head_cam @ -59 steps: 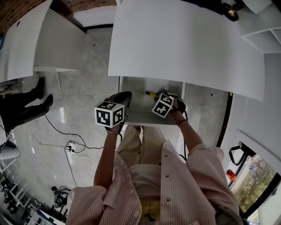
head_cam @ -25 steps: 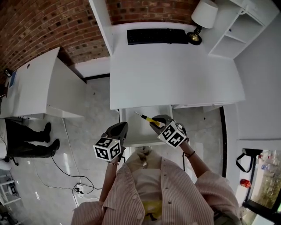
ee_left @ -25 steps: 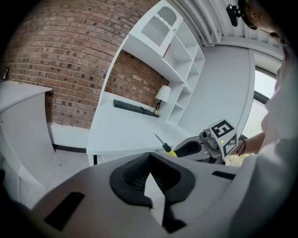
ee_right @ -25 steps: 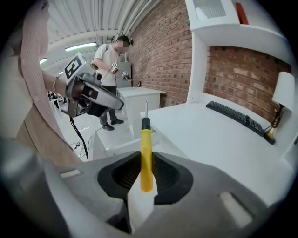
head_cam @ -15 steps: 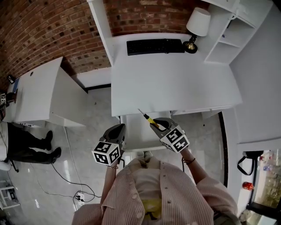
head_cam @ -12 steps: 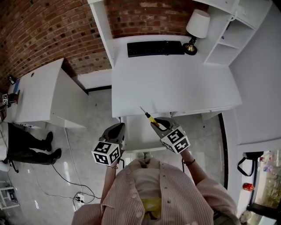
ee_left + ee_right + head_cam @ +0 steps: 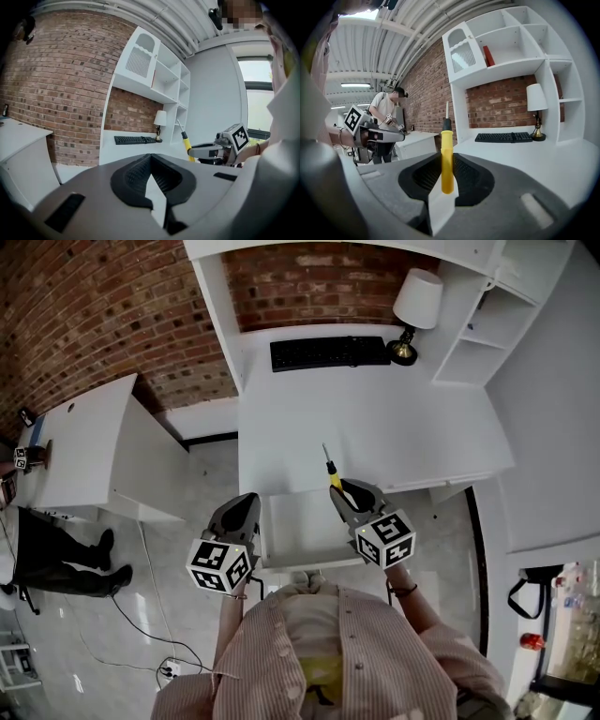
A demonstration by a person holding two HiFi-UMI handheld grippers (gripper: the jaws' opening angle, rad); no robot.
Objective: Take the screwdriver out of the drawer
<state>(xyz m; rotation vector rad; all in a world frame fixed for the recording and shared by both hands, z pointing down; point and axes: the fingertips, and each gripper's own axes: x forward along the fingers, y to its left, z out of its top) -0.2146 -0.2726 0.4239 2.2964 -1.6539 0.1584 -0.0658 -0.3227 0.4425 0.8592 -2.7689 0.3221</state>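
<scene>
My right gripper (image 7: 341, 491) is shut on the screwdriver (image 7: 332, 474), which has a yellow handle. Its thin shaft points up and away, over the front edge of the white desk (image 7: 375, 427). In the right gripper view the handle of the screwdriver (image 7: 446, 143) stands upright, pinched between the pads of my right gripper (image 7: 447, 163). Below both grippers the white drawer (image 7: 295, 529) hangs open and looks bare. My left gripper (image 7: 241, 512) hovers at the drawer's left with its jaws together on nothing (image 7: 151, 159). The left gripper view also catches the screwdriver (image 7: 186, 141).
On the desk's far side lie a black keyboard (image 7: 328, 352) and a lamp (image 7: 417, 298). White shelves (image 7: 497, 310) stand at the right and a second white table (image 7: 84, 442) at the left. A person (image 7: 56, 554) stands on the floor at the left, with cables (image 7: 178, 652) nearby.
Both grippers have risen. The screwdriver has come up out of the drawer with the right gripper and now stands more upright, at the desk's front edge.
</scene>
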